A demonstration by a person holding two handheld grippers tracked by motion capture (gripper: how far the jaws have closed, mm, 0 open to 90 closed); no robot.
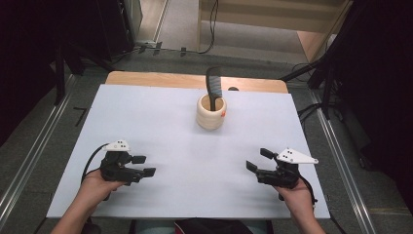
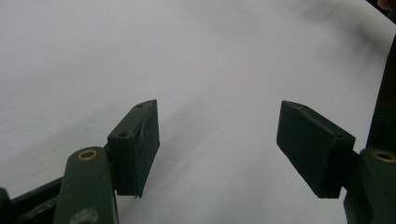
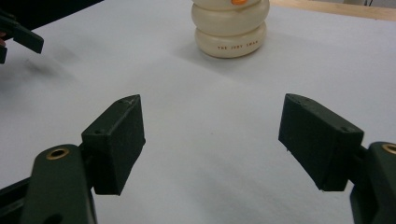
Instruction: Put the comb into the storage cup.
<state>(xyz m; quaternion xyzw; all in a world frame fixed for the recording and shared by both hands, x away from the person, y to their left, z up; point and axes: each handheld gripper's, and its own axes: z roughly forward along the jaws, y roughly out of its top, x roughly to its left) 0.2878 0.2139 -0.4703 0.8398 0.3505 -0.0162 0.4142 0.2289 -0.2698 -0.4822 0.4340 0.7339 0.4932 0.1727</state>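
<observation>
comb (image 1: 213, 84) is standing near upright in cream holder (image 1: 211, 113) at table's (image 1: 146, 117) far centre, well ahead of & between both grippers, right gripper (image 1: 258, 159) sitting slightly nearer than left gripper (image 1: 144, 165); both are resting w/ jaws spread, gripping nothing.

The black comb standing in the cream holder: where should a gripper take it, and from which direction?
Grip the comb on the upper part that rises clear above the cream holder, since its lower end sits hidden inside. Probably best to come from above, jaws across its thin flat faces, then lift straight up; it leans only slightly. Both the left gripper and the right gripper are open and empty, far from it.
</observation>
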